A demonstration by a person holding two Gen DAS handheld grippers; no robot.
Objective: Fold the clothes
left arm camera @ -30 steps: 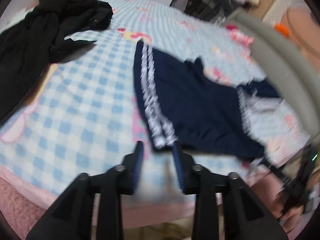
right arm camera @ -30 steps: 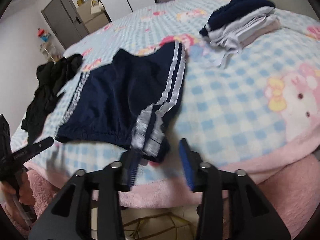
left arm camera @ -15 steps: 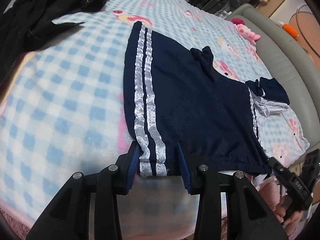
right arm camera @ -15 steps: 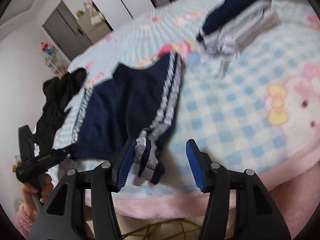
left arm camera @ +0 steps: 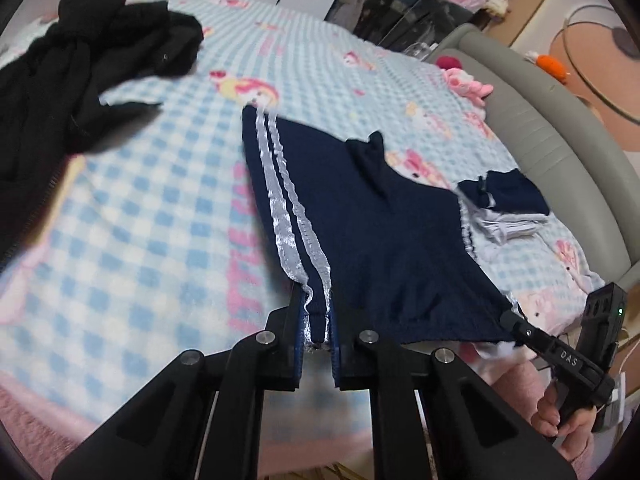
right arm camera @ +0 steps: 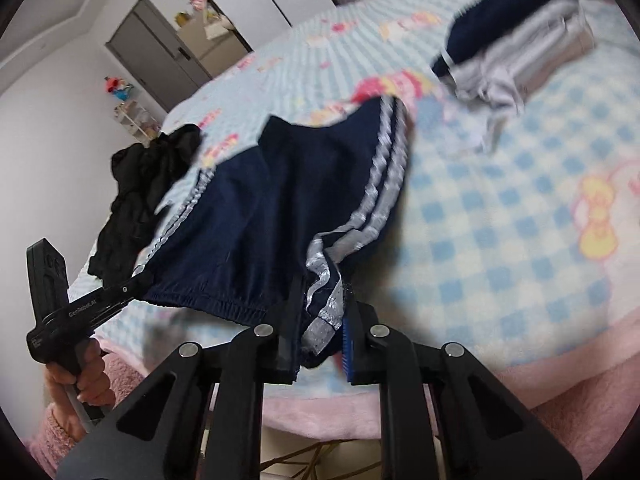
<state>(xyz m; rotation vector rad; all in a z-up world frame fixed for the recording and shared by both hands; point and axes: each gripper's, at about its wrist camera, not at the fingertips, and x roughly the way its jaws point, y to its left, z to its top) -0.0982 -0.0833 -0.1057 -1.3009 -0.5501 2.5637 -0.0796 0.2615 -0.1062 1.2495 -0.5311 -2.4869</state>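
Navy shorts (left arm camera: pixel 380 240) with two silver side stripes lie spread on the blue checked blanket (left arm camera: pixel 140 220). My left gripper (left arm camera: pixel 316 320) is closing its jaws, and its pads pinch the striped waistband corner nearest me. In the right wrist view the shorts (right arm camera: pixel 260 220) hang slightly off the blanket at the near edge. My right gripper (right arm camera: pixel 322 320) is closing too, with the other striped waistband corner bunched between its pads. Each view shows the other gripper held in a hand at the far waistband corner.
A heap of black clothes (left arm camera: pixel 80 80) lies at the far left of the bed. A folded stack of navy and grey garments (right arm camera: pixel 520 52) sits beyond the shorts. A grey padded bed end (left arm camera: pixel 540 128) runs along the right. The pink blanket edge (right arm camera: pixel 520 392) is just below the grippers.
Both grippers went from open beside the waistband to pinching its two striped corners. The near edge of the shorts has come up slightly off the blanket.
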